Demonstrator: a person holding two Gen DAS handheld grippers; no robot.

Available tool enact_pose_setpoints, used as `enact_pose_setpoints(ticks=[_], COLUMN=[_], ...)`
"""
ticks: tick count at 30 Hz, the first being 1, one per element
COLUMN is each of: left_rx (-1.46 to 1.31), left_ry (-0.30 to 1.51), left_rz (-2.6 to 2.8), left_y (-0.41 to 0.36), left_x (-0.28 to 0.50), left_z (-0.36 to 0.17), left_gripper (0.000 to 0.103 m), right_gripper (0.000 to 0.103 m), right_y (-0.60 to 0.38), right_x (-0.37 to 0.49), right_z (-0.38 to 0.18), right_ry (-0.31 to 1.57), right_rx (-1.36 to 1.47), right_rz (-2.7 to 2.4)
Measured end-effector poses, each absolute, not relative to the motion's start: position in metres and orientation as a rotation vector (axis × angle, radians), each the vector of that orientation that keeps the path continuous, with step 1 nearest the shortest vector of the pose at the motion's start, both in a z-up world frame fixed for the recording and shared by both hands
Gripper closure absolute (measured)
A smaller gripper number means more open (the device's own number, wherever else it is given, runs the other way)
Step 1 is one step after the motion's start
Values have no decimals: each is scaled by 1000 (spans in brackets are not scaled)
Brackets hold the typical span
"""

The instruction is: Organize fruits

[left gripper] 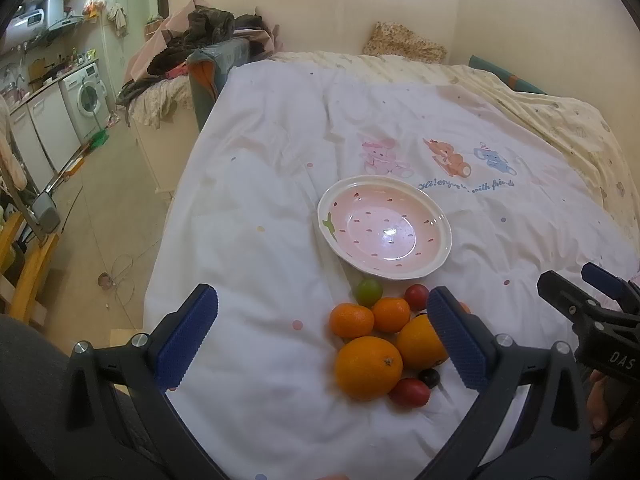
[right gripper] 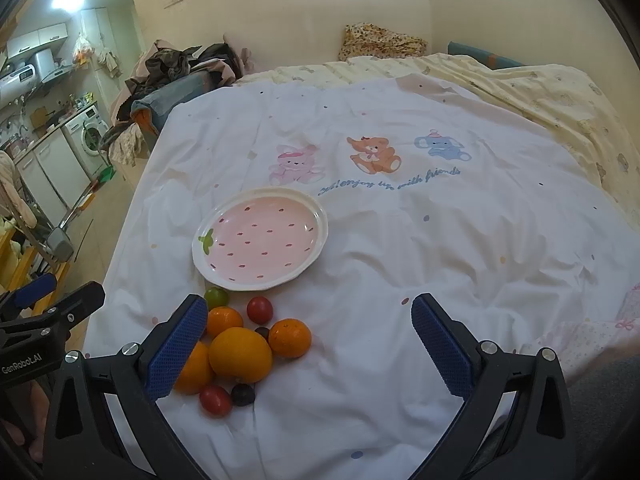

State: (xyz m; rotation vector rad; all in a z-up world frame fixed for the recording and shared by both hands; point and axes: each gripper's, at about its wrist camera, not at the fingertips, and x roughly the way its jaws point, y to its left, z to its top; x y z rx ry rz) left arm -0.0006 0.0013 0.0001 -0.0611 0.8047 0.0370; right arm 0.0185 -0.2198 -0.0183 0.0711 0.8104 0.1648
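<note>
A pink strawberry-pattern plate (left gripper: 434, 258) (right gripper: 316, 240) with nothing in it lies on a white bedcover. Just in front of it sits a cluster of fruit. It holds a large orange (left gripper: 368, 368) (right gripper: 240, 354), a second orange (left gripper: 418, 342) (right gripper: 196, 368), tangerines (left gripper: 351, 320) (right gripper: 289, 338), a green fruit (left gripper: 369, 292) (right gripper: 216, 297), red tomatoes (left gripper: 409, 392) (right gripper: 259, 310) and a dark grape (left gripper: 429, 378) (right gripper: 243, 395). My left gripper (left gripper: 322, 338) hangs open above the cluster. My right gripper (right gripper: 308, 354) is open too, just right of the fruit. Neither holds anything.
The bedcover (left gripper: 256, 208) has its left edge dropping to the floor (left gripper: 108, 216). A yellow blanket (right gripper: 552, 96) and pillow lie at the far side. Clothes are piled on a chair (left gripper: 200, 36) beyond the bed. A kitchen counter with a washing machine (left gripper: 90, 98) stands at far left.
</note>
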Motion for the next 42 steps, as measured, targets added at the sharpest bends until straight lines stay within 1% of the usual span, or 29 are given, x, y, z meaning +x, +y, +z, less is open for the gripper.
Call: enact_pose_setpoints(ticks=[32, 36, 39, 42], left_rx=[-62, -73, -45, -78], left_ry=[815, 886, 996, 1071], left_rz=[45, 38, 21, -15], left_y=[4, 10, 17, 20], left_x=[0, 5, 19, 31], left_z=[-1, 3, 10, 12], left_gripper=[0, 0, 0, 0], right_gripper=[0, 0, 0, 0], right_y=[-223, -227, -235, -240], right_x=[18, 20, 21, 24], right_z=[-17, -16, -16, -16], right_ry=[816, 820, 827, 828], right_rx=[78, 91, 121, 156], right_rz=[159, 148, 130, 127])
